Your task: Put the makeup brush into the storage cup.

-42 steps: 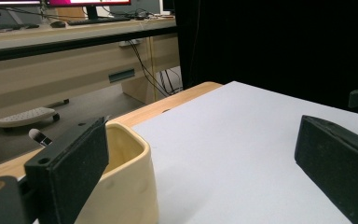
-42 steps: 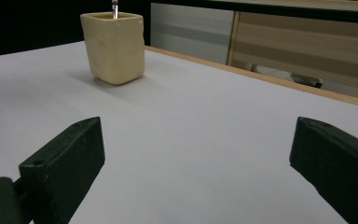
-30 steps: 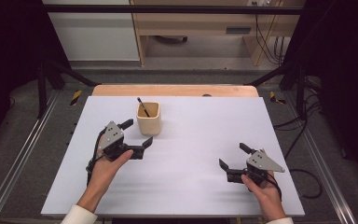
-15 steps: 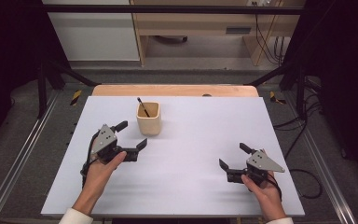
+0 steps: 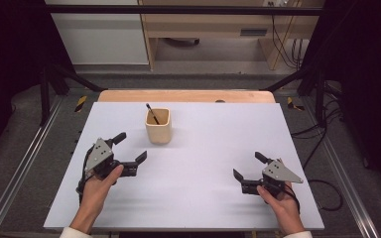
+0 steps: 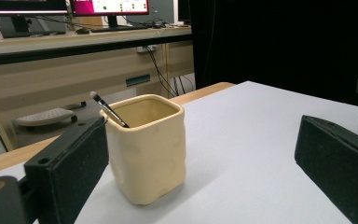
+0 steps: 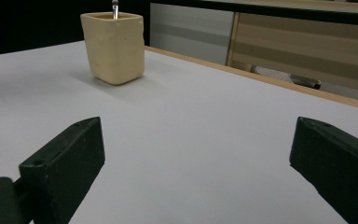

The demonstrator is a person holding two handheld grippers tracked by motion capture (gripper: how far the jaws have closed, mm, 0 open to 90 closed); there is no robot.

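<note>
cup [image 5: 158, 126] far-centre on table [image 5: 203, 163], upright, brush [image 5: 152, 113] leaning inside | left gripper [image 5: 127, 148] near, wide open, empty | right gripper [image 5: 248, 167] well apart, wide open, empty | likely ceramic: stiff, heavyish, smooth, breakable | grip across opposite flat walls, mid-height

Two black fingers [image 7: 60, 168] rising from the bottom edge, spread wide apart over the pale grey surface [image 7: 191, 140], nothing between them. Farther off at upper left, a squarish cream ceramic cup [image 7: 115, 46] standing upright, a thin dark-handled brush [image 7: 114, 8] poking above its rim.
</note>
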